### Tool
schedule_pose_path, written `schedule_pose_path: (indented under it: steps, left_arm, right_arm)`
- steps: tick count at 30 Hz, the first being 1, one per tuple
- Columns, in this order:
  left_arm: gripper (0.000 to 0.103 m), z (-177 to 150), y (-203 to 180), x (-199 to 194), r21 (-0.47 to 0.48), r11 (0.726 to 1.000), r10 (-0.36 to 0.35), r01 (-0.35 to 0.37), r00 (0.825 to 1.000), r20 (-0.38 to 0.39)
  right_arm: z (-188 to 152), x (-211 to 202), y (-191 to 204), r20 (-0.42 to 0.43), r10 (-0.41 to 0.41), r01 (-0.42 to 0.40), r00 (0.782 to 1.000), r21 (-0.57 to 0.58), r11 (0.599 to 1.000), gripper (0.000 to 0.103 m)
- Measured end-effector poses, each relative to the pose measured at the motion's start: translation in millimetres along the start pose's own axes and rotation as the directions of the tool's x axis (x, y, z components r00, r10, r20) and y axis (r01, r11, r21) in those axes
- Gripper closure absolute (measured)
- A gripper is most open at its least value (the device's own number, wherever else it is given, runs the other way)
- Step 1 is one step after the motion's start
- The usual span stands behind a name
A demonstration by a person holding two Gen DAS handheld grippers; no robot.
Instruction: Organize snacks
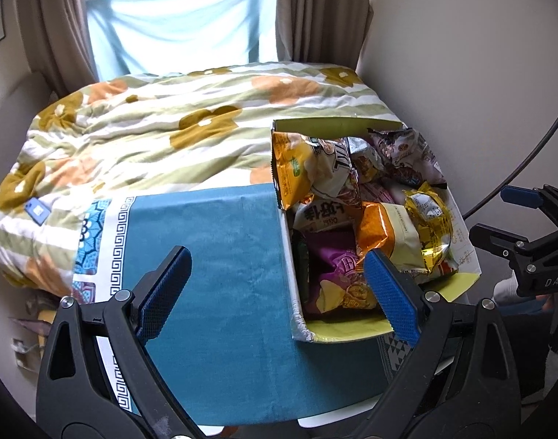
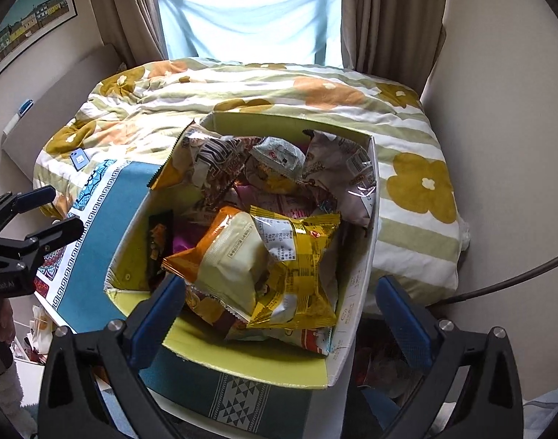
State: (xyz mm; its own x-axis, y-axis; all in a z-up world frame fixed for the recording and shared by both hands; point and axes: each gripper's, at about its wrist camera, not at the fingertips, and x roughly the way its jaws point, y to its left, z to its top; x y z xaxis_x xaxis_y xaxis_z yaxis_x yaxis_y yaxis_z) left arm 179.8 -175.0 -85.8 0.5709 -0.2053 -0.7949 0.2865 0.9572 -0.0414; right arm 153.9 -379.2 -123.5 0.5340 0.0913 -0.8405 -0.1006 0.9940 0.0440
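While both grippers are hanging spread wide and gripping nothing, a cardboard box (image 2: 355,281) with a yellow-green lining is sitting on a teal cloth (image 1: 213,256), and it is brimming with snack bags. Everything below is placed relative to that box. Lying on top near its front edge are a yellow packet (image 2: 297,267) and, touching it on the left, an orange-and-cream bag (image 2: 227,263). Toward the back wall a crumpled pale pink bag (image 2: 341,168) and a small grey-green packet (image 2: 279,153) are piling up, while an orange bag with a serrated edge (image 1: 297,168) is leaning over the left rim. Deeper inside, a purple bag (image 1: 337,274) is showing in the left wrist view. The left gripper (image 1: 275,289) is hovering over the box's front left corner, one finger above the cloth, the other over the snacks. The right gripper (image 2: 279,322) is straddling the box's front right part. Behind the box a flowered quilt (image 2: 279,84) is covering a bed.
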Motion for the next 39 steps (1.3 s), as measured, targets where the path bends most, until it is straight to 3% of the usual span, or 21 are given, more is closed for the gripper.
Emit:
schedule_pose_path:
  steps: [8,10,18,26,39]
  left_arm:
    - [0.008,-3,31,-80,0.004,1.0,0.03,-0.031,0.989,0.144]
    - [0.0,-7,41,-102,-0.005,0.998,0.067,-0.067,0.982,0.179]
    - [0.0,-32,79,-164,-0.042,0.99,0.141,-0.135,0.944,0.297]
    - [0.0,-55,89,-189,-0.08,0.987,0.157,-0.137,0.917,0.366]
    - [0.0,-62,81,-194,-0.071,0.988,0.155,-0.138,0.911,0.383]
  right_arm:
    - [9,-65,53,0.152,-0.019,0.02,0.988,-0.006,1.0,0.0]
    - [8,-83,71,0.188,-0.037,0.038,0.982,0.0,0.999,0.0]
    - [-6,-136,133,0.326,-0.135,0.102,0.936,0.116,0.988,0.0]
    - [-30,-157,157,0.407,-0.229,0.172,0.884,0.171,0.97,0.0]
    - [-38,-159,162,0.405,-0.253,0.189,0.879,0.192,0.963,0.0]
